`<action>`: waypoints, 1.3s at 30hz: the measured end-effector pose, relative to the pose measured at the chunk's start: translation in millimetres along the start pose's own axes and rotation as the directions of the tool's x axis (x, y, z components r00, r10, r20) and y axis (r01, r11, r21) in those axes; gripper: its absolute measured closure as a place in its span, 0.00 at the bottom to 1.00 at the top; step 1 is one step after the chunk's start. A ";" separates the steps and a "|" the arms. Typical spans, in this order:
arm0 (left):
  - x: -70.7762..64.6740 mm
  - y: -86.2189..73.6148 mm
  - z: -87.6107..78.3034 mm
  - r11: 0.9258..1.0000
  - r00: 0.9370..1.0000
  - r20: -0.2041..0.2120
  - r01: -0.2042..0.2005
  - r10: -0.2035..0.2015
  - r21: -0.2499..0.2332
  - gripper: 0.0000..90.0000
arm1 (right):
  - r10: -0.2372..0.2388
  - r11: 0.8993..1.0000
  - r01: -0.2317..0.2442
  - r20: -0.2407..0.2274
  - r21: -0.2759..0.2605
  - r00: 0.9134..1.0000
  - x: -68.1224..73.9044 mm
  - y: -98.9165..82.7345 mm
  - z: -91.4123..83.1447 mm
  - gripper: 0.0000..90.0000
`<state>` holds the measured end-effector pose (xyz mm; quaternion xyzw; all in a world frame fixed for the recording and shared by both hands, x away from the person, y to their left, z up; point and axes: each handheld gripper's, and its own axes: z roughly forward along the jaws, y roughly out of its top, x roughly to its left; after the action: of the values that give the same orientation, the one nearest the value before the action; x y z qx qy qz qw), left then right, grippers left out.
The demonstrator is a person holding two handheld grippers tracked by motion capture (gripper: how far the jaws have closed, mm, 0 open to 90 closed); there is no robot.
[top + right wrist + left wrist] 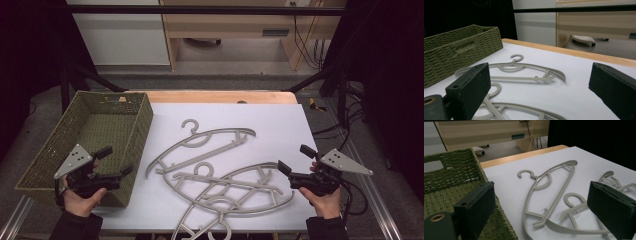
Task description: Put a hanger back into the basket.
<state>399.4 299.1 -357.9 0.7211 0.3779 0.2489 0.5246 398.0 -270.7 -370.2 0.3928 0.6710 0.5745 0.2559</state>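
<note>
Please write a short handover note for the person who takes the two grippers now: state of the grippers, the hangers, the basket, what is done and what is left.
Left gripper: open, holds nothing, above the green woven basket.
Right gripper: open, holds nothing, at the right of the hangers.
Grey plastic hangers: overlapping pile on the white sheet; the far hanger lies partly apart.
Done: no hanger is in the basket.
Left: probably all hangers, if they go into the basket.

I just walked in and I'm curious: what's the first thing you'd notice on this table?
The pile of grey hangers sprawled across the white sheet in the middle catches the eye first. A green woven basket sits at the table's left edge. The left gripper hovers over the basket's near corner and the right gripper at the pile's right, both open and holding nothing.
</note>
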 end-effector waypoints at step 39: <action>-91.5 -28.1 77.2 0.912 0.923 0.324 -0.301 0.206 0.278 0.12 | -0.015 1.000 0.016 -0.028 0.026 0.999 8.7 2.3 3.8 0.04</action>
<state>395.7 186.1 -406.1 0.8686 0.2354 0.1429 0.4119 396.6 -261.4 -367.8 0.3828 0.6851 0.5690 0.2458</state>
